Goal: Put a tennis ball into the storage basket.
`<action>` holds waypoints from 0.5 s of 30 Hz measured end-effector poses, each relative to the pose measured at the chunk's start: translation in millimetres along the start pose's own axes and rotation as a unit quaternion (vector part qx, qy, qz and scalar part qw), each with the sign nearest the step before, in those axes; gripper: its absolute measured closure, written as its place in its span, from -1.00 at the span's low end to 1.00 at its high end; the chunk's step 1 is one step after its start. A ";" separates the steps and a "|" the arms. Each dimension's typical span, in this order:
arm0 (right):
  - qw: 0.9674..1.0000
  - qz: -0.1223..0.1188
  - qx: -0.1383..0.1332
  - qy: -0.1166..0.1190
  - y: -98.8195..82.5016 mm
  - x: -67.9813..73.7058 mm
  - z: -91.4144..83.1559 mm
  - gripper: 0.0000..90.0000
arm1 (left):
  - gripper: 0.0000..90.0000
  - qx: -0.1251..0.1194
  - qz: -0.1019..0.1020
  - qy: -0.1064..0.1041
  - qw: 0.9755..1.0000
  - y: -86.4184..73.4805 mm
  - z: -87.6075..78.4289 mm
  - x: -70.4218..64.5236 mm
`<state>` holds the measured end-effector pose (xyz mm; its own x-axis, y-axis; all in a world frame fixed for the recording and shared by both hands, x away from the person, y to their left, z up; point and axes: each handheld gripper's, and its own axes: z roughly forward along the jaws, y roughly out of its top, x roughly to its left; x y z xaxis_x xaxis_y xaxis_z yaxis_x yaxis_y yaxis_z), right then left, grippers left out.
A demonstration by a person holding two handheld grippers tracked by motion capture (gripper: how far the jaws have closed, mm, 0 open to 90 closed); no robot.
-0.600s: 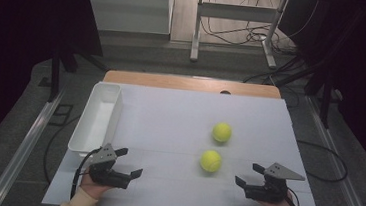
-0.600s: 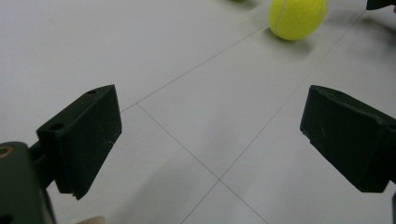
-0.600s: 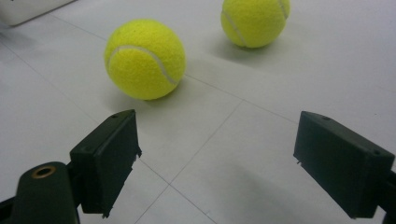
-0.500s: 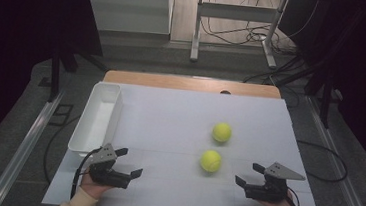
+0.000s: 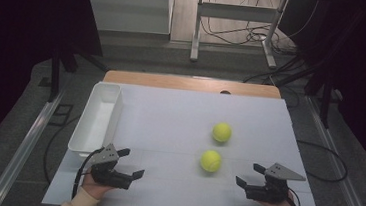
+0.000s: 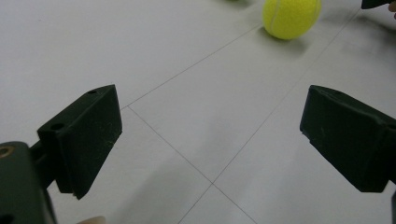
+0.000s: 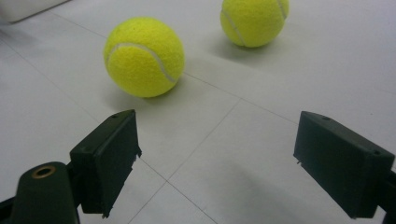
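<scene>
Two yellow tennis balls lie on the white table: the nearer ball [image 5: 211,160] and the farther ball [image 5: 222,132]. My left gripper [image 5: 130,163] rests at the front left of the table, open, its jaws wide apart over bare table [image 6: 210,140]; the nearer ball [image 6: 291,17] lies well ahead of it. My right gripper [image 5: 249,174] sits at the front right, open and empty. In the right gripper view the nearer ball [image 7: 144,56] lies just beyond its left jaw, and the farther ball [image 7: 254,21] is behind.
A white rectangular tray [image 5: 97,119] stands empty along the table's left side. A wooden strip [image 5: 192,84] runs along the table's far edge. Beyond it the floor carries cables and a metal stand [image 5: 238,27]. Dark drapes flank both sides.
</scene>
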<state>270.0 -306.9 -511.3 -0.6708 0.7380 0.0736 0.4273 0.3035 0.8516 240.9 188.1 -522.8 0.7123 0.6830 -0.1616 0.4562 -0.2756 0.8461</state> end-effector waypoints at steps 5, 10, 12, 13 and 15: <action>1.000 0.005 0.000 0.004 0.2 0.4 0.4 -0.68 | -0.86 -0.004 0.004 0.001 1.000 4.7 0.5 -2.9; 1.000 0.004 0.002 0.004 0.5 1.3 1.0 -0.68 | -0.86 -0.002 0.007 -0.001 1.000 9.1 4.3 -5.3; 1.000 0.006 0.001 0.006 0.6 0.9 1.1 -0.68 | -0.86 -0.003 0.006 -0.002 1.000 11.3 5.0 -6.1; 1.000 0.006 0.000 0.006 0.7 0.8 1.1 -0.68 | -0.86 -0.004 0.007 -0.002 1.000 12.6 5.6 -6.7; 1.000 0.007 0.000 0.007 0.8 0.7 0.8 -0.68 | -0.86 -0.004 0.009 -0.003 1.000 14.9 7.4 -8.3</action>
<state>270.3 -305.6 -511.0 -0.6729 0.7340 0.0923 0.4366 0.2933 0.8505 245.7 173.4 -512.7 0.7232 0.6744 -0.1488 0.4390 -0.2826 0.8529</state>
